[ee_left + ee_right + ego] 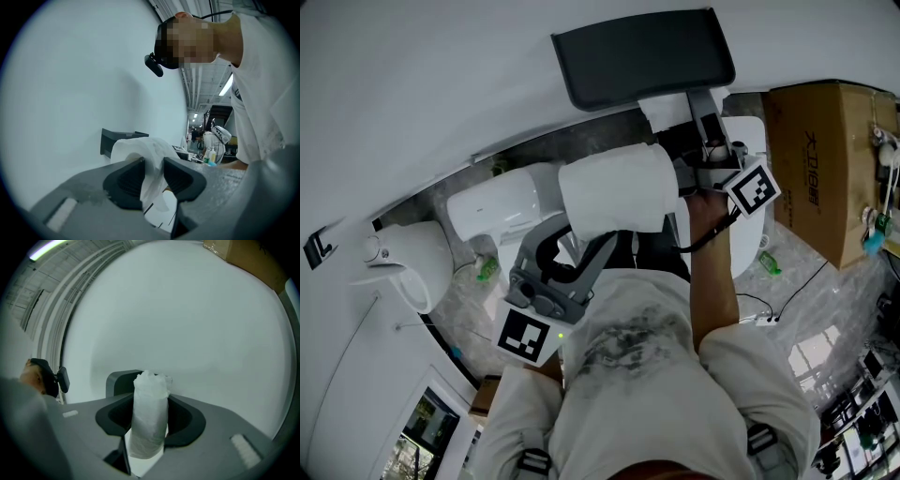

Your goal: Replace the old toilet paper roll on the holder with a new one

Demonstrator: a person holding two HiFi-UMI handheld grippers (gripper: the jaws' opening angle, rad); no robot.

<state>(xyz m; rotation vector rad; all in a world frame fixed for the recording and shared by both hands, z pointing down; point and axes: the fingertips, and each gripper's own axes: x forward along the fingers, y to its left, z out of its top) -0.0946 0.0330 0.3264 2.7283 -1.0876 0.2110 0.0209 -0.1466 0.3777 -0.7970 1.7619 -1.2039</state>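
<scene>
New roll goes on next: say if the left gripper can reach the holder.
Probably not yet: the right gripper, holding a thin paper roll, sits at the holder, ahead of the left gripper and big roll.

Fat white roll point(614, 192) below dark wall holder point(642, 56), slim roll point(149, 413) near it

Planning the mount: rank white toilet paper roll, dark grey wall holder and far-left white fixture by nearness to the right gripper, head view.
1. White toilet paper roll, in the right gripper.
2. Dark grey wall holder, above.
3. White fixture, far left.
</scene>
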